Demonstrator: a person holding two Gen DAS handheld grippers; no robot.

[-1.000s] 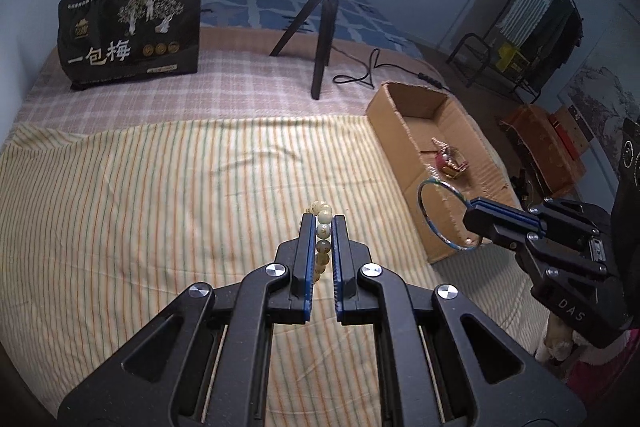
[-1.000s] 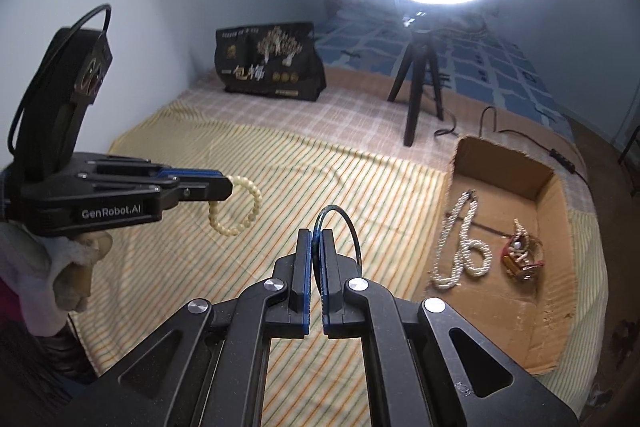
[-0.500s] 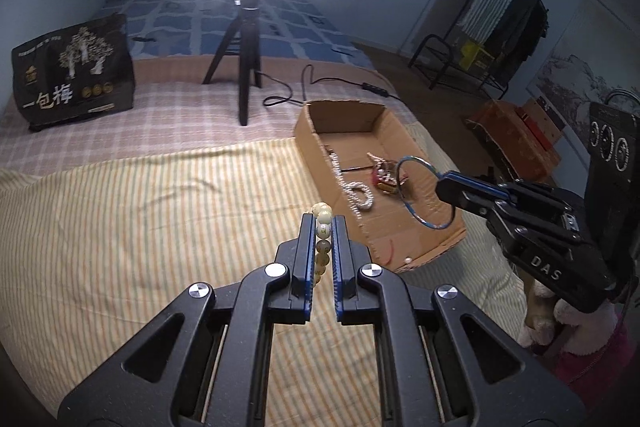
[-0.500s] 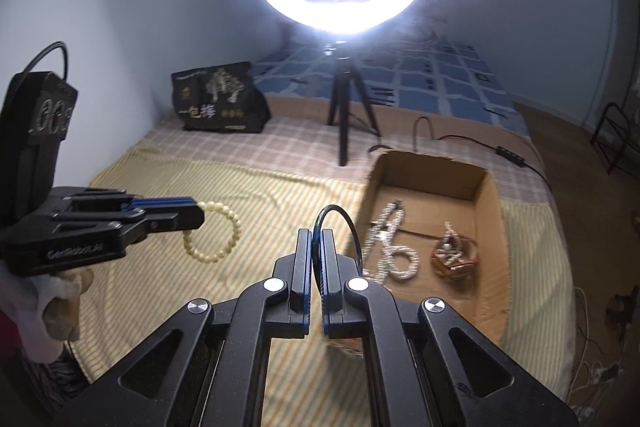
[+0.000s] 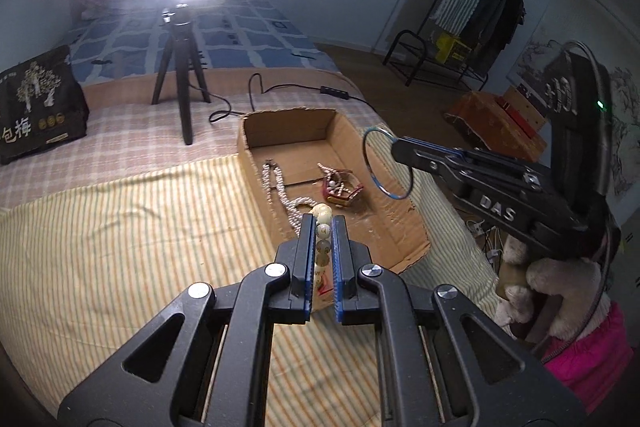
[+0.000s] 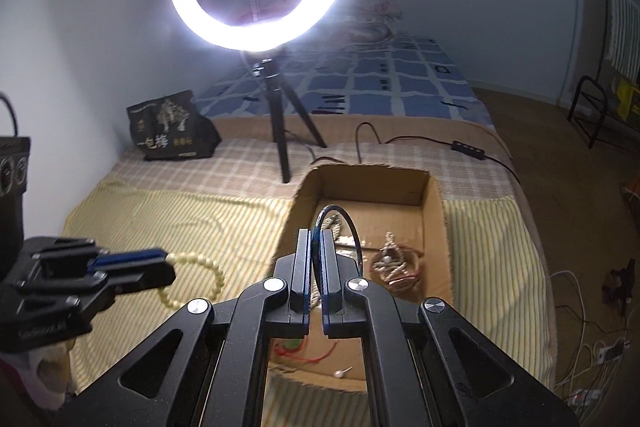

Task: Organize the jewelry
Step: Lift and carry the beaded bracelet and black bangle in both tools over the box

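My left gripper (image 5: 323, 223) is shut on a cream bead bracelet (image 5: 322, 227), held above the near left wall of the open cardboard box (image 5: 404, 223). The bracelet hangs from it in the right wrist view (image 6: 208, 277). My right gripper (image 6: 317, 239) is shut on a thin dark blue bangle (image 6: 340, 227), held upright over the box (image 6: 436, 211). In the left wrist view the bangle (image 5: 384, 163) hangs over the box's right wall. A white pearl necklace (image 5: 276, 187) and a red and gold trinket (image 5: 340, 187) lie in the box.
The box sits on a striped cloth (image 5: 120, 247) on a bed. A ring light on a black tripod (image 6: 280, 131) stands behind it, with a cable and switch (image 6: 468, 147). A black bag (image 5: 36, 111) stands at the far left. A red cord (image 6: 304, 351) lies in the box.
Both grippers have moved towards the box with their jewelry. The box is now closer and more central in both views, and the bangle is over it.
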